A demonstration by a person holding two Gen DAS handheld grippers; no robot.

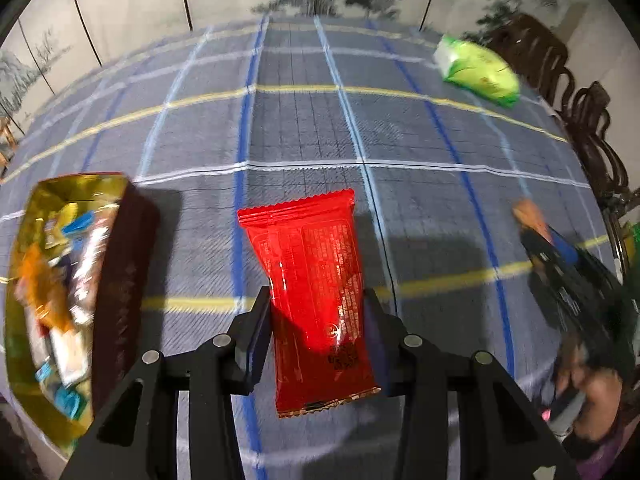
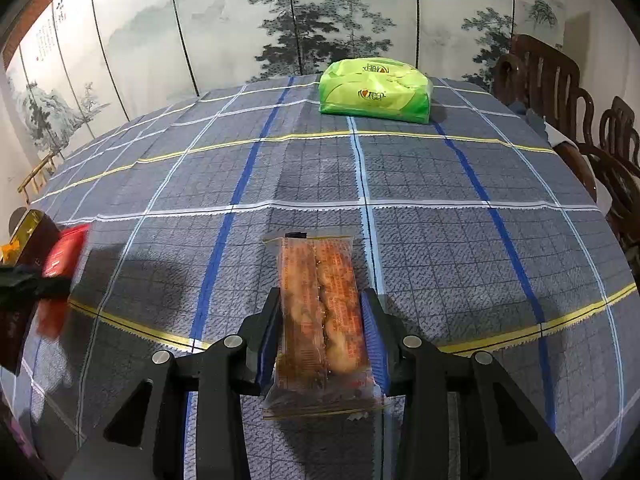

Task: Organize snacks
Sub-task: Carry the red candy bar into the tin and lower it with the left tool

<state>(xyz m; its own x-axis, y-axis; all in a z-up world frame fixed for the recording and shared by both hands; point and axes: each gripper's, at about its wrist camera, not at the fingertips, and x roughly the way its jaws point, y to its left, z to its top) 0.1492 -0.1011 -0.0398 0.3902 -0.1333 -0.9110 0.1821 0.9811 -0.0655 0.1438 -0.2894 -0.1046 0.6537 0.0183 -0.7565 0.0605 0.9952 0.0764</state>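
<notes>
My left gripper point(image 1: 318, 300) is shut on a red snack packet point(image 1: 310, 280), held above the checked tablecloth point(image 1: 304, 128). At the left of the left wrist view stands a gold-lined dark box point(image 1: 120, 280) with several wrapped snacks inside. My right gripper point(image 2: 320, 300) is shut on a clear packet of orange-brown biscuits point(image 2: 320, 312). From the right wrist view the red packet point(image 2: 60, 272) and the left gripper appear blurred at the far left, beside the box point(image 2: 24, 240). In the left wrist view the right gripper point(image 1: 532, 220) shows at the right, blurred, with the biscuit packet at its tip.
A green tissue pack point(image 2: 374, 92) lies at the far side of the table point(image 2: 440, 240). Dark wooden chairs point(image 2: 560, 92) stand along the right edge. A painted folding screen point(image 2: 240, 20) closes off the back. A person's hand point(image 1: 592, 400) holds the right gripper.
</notes>
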